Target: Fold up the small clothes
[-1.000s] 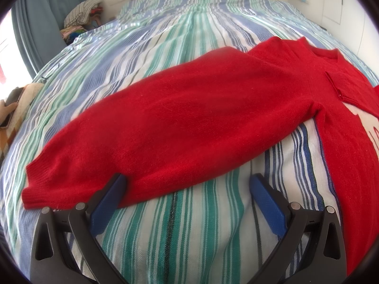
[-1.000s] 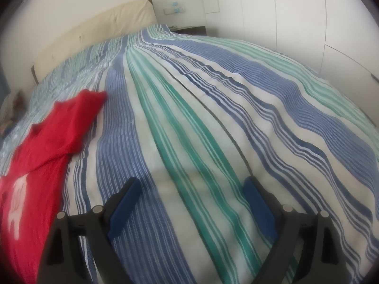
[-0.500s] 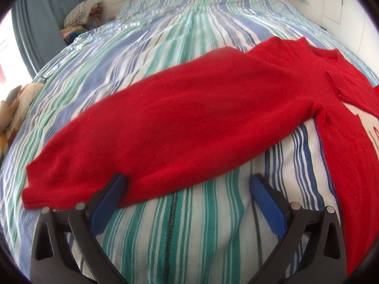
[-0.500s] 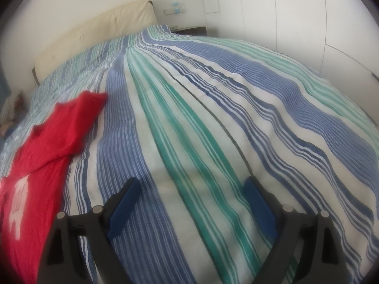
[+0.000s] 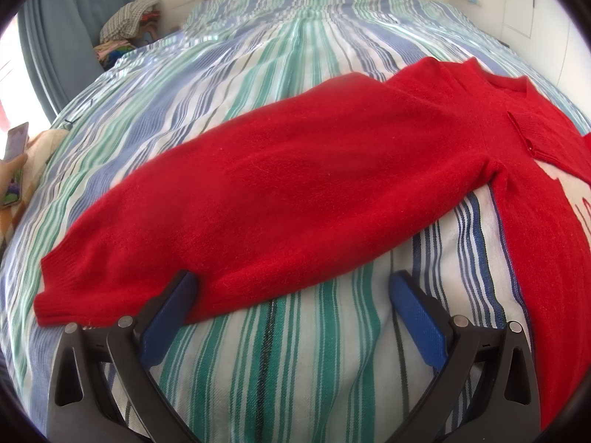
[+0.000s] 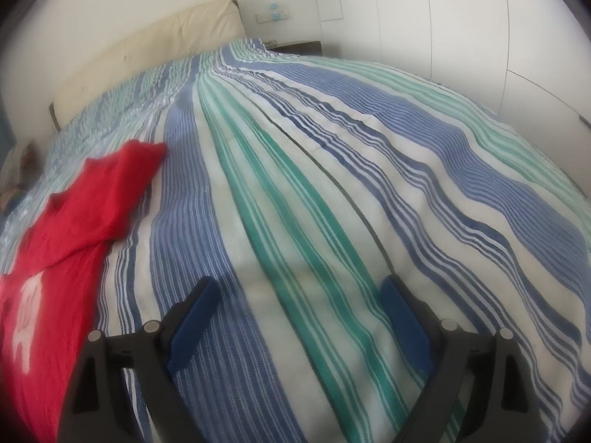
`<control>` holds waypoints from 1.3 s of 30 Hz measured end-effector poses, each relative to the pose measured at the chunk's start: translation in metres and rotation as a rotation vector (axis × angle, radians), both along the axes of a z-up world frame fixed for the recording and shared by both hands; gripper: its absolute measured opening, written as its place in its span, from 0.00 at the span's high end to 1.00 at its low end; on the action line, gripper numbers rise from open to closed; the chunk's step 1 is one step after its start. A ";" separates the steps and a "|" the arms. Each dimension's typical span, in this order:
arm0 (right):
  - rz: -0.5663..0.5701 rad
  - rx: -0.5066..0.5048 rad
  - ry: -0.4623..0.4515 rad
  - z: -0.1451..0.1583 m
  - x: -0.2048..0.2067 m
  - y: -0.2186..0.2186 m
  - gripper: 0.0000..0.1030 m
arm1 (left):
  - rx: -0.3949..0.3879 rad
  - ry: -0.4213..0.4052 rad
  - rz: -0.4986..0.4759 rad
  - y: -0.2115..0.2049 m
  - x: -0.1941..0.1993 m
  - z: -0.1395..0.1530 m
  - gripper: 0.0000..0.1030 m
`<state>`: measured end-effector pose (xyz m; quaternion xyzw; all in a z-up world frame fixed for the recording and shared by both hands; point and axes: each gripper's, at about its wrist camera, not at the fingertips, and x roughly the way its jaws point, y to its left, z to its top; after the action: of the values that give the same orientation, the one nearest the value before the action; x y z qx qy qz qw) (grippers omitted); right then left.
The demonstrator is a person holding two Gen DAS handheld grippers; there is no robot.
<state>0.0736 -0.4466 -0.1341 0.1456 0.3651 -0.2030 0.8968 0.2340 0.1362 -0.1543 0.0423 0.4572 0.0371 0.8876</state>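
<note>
- The sweater [image 5: 295, 192] runs off the right edge, its white print cut off.
- Beside the bed [image 5: 258, 55], a phone [image 5: 14, 162] sits half out of frame.
- The clothes pile [image 5: 125, 33] is too small to make out.

Bright daylight from the left window [image 5: 14, 85], strong fisheye bending, dark vignetted corners, right view slightly soft.
</note>
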 end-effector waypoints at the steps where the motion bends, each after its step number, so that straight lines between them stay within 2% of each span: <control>1: 0.000 0.000 0.000 0.000 0.000 0.000 0.14 | 0.000 0.000 0.000 0.000 0.000 0.000 0.00; 39: 0.006 0.013 -0.011 0.000 0.001 -0.002 0.12 | 0.000 0.000 0.000 0.000 0.000 0.000 0.00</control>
<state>0.0741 -0.4490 -0.1341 0.1516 0.3621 -0.1970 0.8984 0.2342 0.1366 -0.1545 0.0422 0.4570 0.0369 0.8877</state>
